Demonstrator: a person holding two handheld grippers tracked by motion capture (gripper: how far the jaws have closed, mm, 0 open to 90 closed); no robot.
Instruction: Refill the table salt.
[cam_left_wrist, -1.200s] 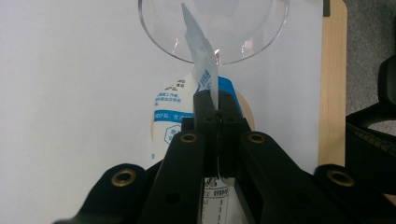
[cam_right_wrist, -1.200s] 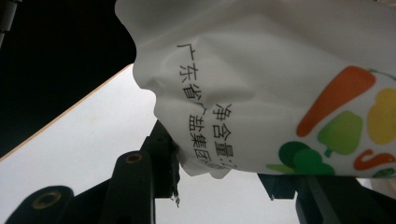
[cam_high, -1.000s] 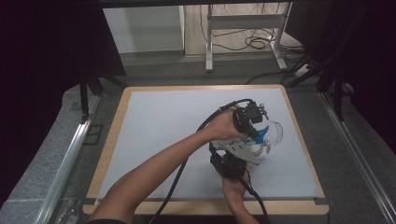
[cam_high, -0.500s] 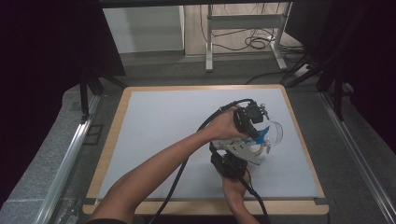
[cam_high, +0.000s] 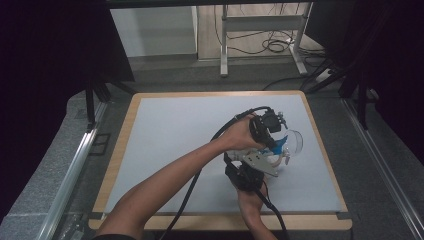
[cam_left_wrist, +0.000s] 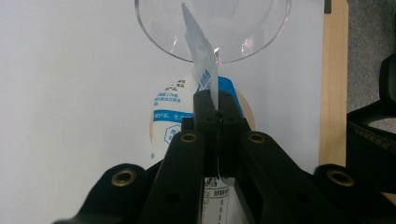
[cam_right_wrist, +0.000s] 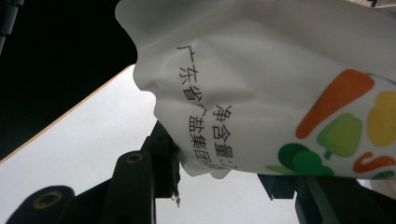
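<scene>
Bag (cam_high: 276, 150) right of centre, pinched at its top corner by left hand-held gripper (cam_left_wrist: 217, 109), body clamped by right hand-held gripper (cam_right_wrist: 219, 175), tilted over glass bowl (cam_high: 294, 141); pouring seemingly unfinished, bowl looking empty.

Floor: grey carpet floor (cam_high: 60, 170).
Backdrop: black curtains (cam_high: 45, 55) both sides.
Furniture: white metal stand (cam_high: 260, 25), black loose cables (cam_high: 272, 45) beneath, beyond the grippers.
</scene>
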